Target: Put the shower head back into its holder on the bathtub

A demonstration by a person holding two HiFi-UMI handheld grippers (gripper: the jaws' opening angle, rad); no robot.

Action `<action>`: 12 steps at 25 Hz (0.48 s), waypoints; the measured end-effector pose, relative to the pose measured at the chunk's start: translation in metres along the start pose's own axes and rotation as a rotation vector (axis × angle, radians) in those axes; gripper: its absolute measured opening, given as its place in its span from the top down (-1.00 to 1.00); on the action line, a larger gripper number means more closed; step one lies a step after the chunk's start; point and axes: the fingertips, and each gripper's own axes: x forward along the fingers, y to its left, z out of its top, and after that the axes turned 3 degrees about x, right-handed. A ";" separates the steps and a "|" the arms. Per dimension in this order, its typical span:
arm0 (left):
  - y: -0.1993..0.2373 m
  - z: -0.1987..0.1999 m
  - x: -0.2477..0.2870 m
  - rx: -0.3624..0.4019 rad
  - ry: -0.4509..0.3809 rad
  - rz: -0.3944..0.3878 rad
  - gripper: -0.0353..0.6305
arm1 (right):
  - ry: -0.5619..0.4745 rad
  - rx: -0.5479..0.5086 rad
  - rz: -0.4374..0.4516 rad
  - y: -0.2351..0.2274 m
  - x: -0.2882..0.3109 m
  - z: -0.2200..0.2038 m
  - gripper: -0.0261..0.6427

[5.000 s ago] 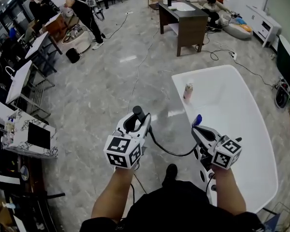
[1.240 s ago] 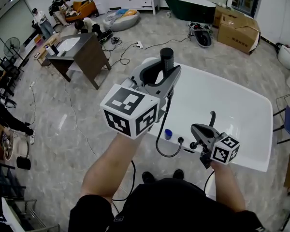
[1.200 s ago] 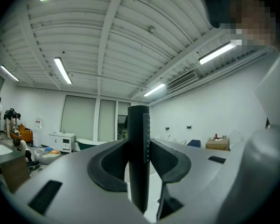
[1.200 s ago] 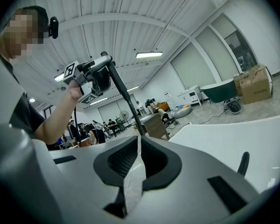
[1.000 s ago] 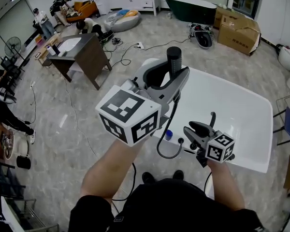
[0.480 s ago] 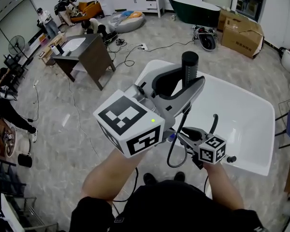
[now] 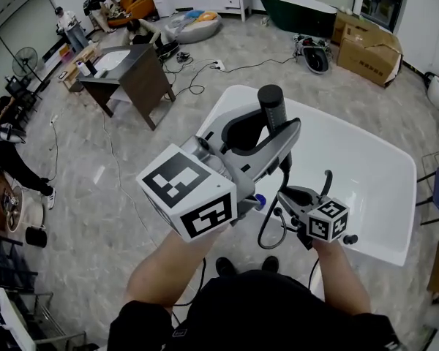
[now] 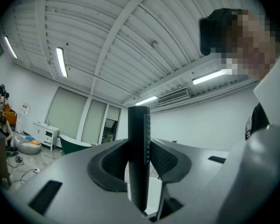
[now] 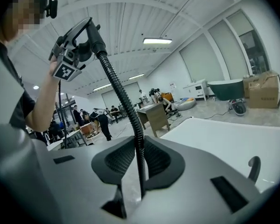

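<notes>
Hose [image 9: 130, 113] in just-closing right tool [image 9: 139, 158]; shower head [image 8: 139, 139] in left tool [image 8: 140, 163].

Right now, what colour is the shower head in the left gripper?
The shower head is matte black; the left gripper view shows it best.

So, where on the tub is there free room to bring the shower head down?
The tub basin is bare from the far rim to the spout. The near rim is crowded: the hose from the shower head, the spout and a knob bunch there.
</notes>
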 end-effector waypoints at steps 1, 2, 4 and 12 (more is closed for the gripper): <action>0.002 0.000 -0.004 -0.005 -0.008 0.008 0.45 | 0.000 -0.006 -0.006 -0.002 -0.001 0.002 0.70; 0.004 -0.001 -0.008 -0.009 -0.016 0.017 0.45 | -0.001 -0.011 -0.013 -0.005 -0.001 0.005 0.70; 0.008 -0.002 -0.016 -0.003 -0.023 0.035 0.45 | -0.008 -0.011 -0.032 -0.012 -0.004 0.011 0.70; 0.024 -0.011 -0.039 0.024 -0.006 0.111 0.46 | -0.081 -0.010 -0.127 -0.049 -0.019 0.057 0.70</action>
